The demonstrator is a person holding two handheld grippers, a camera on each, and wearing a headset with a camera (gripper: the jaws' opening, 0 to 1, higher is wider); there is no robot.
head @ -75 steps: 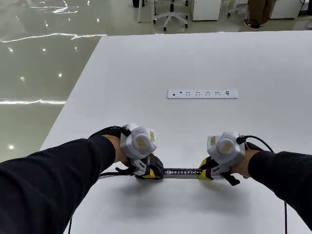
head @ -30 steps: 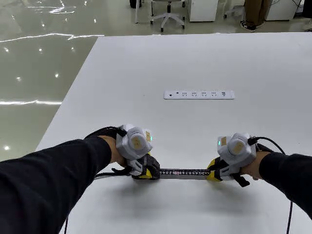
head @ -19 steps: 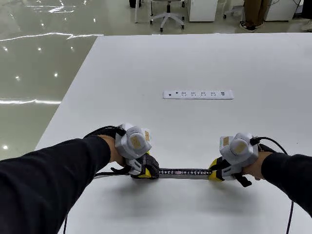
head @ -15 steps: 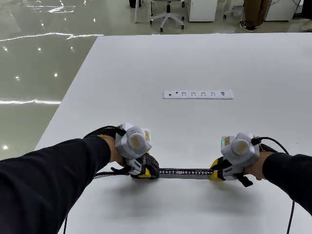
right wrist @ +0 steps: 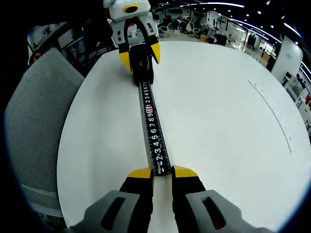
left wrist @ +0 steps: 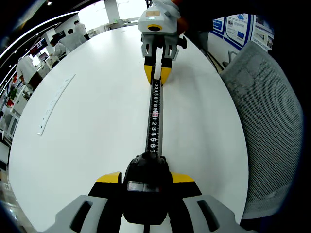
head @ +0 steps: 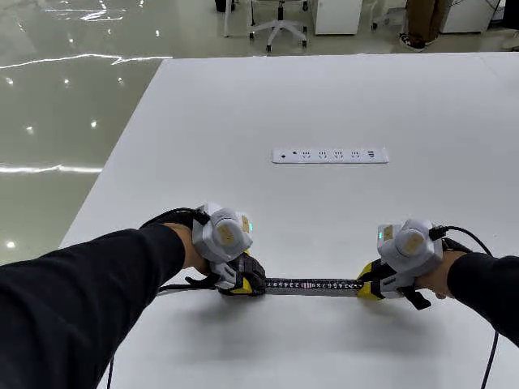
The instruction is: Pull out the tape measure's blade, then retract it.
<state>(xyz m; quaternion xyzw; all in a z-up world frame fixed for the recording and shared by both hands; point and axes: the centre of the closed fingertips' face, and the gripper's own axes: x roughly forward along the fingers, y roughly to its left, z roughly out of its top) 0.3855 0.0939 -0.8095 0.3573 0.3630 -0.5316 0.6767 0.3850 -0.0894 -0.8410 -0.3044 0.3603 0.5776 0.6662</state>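
Observation:
The black tape measure case (left wrist: 146, 190) sits low on the white table (head: 324, 97), clamped by my left gripper (head: 243, 282) (left wrist: 146, 177). Its numbered blade (head: 312, 284) (left wrist: 154, 114) (right wrist: 151, 127) runs flat along the table to my right gripper (head: 366, 289) (right wrist: 161, 172), which is shut on the blade's end. In the right gripper view the case (right wrist: 142, 63) shows far off between the left gripper's yellow-tipped fingers (right wrist: 125, 60). The left gripper view shows the right gripper (left wrist: 156, 76) pinching the blade tip at the far end.
A white power strip (head: 330, 155) (right wrist: 272, 113) (left wrist: 54, 104) lies on the table beyond the grippers. The table's near edge is close below the tape. A grey mesh chair (left wrist: 265, 121) (right wrist: 36, 107) stands by the table; an office chair (head: 280, 20) stands on the glossy floor beyond.
My right gripper has moved to the right, away from the case, and more of the blade is drawn out. The left gripper with the case has stayed in place.

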